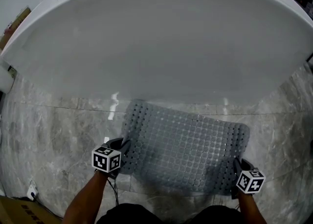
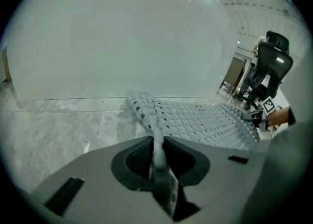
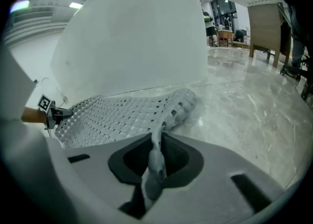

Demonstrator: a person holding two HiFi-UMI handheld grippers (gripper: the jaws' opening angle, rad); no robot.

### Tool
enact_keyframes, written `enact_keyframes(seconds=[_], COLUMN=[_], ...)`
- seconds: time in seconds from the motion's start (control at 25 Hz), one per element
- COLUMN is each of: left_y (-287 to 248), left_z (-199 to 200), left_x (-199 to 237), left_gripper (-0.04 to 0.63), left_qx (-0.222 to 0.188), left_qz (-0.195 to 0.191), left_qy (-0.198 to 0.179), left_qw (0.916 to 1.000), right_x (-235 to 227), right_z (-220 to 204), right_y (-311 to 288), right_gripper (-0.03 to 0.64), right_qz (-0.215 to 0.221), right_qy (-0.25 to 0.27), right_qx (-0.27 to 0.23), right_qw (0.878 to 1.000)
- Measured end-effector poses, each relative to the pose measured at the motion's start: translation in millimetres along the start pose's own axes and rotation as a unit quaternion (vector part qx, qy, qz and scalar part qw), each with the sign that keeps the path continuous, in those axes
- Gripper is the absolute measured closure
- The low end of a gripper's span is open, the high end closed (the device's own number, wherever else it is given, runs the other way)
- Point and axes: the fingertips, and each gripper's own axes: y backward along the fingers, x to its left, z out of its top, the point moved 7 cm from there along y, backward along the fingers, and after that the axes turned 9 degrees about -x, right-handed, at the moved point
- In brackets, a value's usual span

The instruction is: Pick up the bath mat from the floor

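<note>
A grey, hole-studded bath mat (image 1: pixel 183 145) lies on the marble floor (image 1: pixel 54 130) against the white bathtub (image 1: pixel 161 37). My left gripper (image 1: pixel 123 149) is at the mat's near left corner and my right gripper (image 1: pixel 236 168) at its near right corner. The left gripper view has the mat (image 2: pixel 195 118) rising in a fold into the left gripper (image 2: pixel 157 155), whose jaws pinch its edge. A similar fold of the mat (image 3: pixel 127 113) is clamped in the right gripper (image 3: pixel 156 155) in the right gripper view. Both corners are lifted slightly off the floor.
The tub's curved wall stands right behind the mat. A cardboard box (image 1: pixel 19 213) and a small white plug (image 1: pixel 32 189) sit at the near left. An office chair (image 2: pixel 271 66) and a wooden cabinet (image 3: pixel 264 27) stand farther off.
</note>
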Motion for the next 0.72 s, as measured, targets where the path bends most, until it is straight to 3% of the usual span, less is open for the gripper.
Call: enact_keyframes(seconds=[0.36, 0.72], left_y=[37.3, 75.7], left_z=[19.8, 39.8], left_x=[-24.2, -39.4], left_gripper=[0.535, 0.538], left_qx=[-0.069, -0.114], left_qz=[-0.009, -0.008], left_qy=[0.02, 0.042], left_qw=[0.9974, 0.9926], right_x=[18.7, 33.6], right_z=[35.5, 77.6], right_y=[32.7, 46.9], right_gripper=[0.572, 0.574], right_qz=[0.061, 0.118], right_qy=[-0.015, -0.007], right_qx=[-0.07, -0.103], right_qw=[0.996, 0.988])
